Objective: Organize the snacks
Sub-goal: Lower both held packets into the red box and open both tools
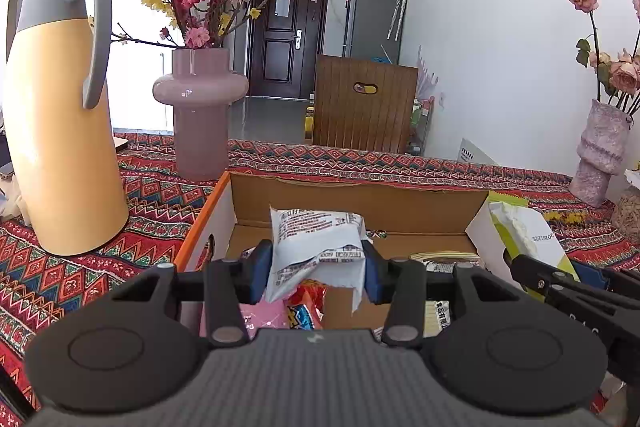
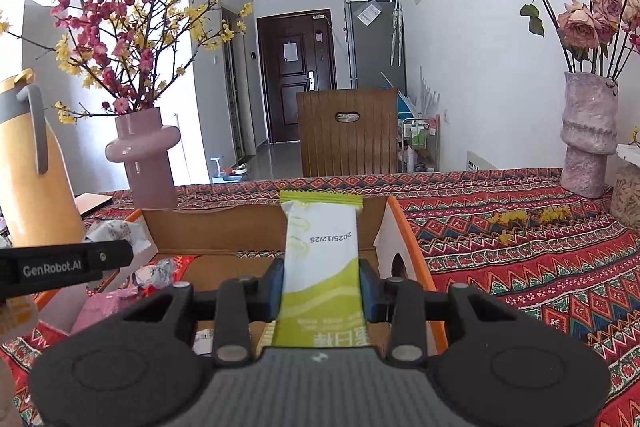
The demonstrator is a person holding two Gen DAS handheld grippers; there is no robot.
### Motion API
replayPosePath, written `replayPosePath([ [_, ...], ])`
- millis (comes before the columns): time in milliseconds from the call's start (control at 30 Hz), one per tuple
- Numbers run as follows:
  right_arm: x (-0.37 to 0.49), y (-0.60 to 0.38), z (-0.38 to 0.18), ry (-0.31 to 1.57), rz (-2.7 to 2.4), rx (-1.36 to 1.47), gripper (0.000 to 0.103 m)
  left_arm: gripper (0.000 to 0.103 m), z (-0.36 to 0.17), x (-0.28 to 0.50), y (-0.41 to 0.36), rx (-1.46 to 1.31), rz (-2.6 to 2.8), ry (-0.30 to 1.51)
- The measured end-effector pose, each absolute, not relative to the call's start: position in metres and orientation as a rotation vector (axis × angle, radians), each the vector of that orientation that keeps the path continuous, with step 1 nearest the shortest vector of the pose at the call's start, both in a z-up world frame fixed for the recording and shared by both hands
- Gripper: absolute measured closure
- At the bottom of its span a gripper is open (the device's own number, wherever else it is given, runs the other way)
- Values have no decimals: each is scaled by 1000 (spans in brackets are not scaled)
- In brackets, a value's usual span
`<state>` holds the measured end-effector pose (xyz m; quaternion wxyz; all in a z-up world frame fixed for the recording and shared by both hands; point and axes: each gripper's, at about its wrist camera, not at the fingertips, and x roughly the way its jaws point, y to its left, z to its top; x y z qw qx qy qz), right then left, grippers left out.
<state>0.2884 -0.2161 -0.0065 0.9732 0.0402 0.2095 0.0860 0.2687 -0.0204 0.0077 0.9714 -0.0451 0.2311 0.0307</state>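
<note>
An open cardboard box (image 1: 360, 203) with orange edges sits on the patterned tablecloth; it also shows in the right wrist view (image 2: 224, 231). My left gripper (image 1: 316, 269) is shut on a white snack packet (image 1: 316, 239) and holds it above the box's inside. My right gripper (image 2: 322, 287) is shut on a green-and-white snack bar (image 2: 322, 247) and holds it upright over the box's right side; that bar also shows in the left wrist view (image 1: 528, 235). Several other snack packs (image 1: 304, 311) lie in the box.
A yellow thermos jug (image 1: 60, 115) and a pink vase (image 1: 200, 107) with flower branches stand left of the box. A mottled vase (image 2: 588, 139) with dried roses stands at the far right. A wooden chair (image 2: 348, 131) is behind the table.
</note>
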Motion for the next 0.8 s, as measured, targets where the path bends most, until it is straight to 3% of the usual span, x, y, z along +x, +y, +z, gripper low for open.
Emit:
replayPosePath([
  [200, 289, -215, -9, 434, 161, 78, 65, 52, 7, 266, -19, -101, 53, 457],
  [300, 286, -219, -8, 423, 149, 91, 62, 42, 8, 264, -16, -113, 62, 443],
  [367, 284, -222, -6, 412, 146, 111, 43, 28, 9, 262, -15, -117, 73, 430],
  [433, 281, -225, -5, 394, 129, 123, 22, 22, 10, 261, -14, -120, 78, 419],
  [533, 278, -230, -4, 381, 125, 139, 9, 5, 10, 259, -12, -128, 85, 407],
  [567, 278, -230, -5, 378, 123, 144, 6, 0, 11, 258, -12, -131, 92, 400],
  [633, 278, -232, -5, 372, 121, 153, 1, 0, 11, 258, -11, -137, 99, 392],
  [800, 277, -234, -3, 358, 120, 162, 0, 0, 9, 259, -11, -140, 102, 394],
])
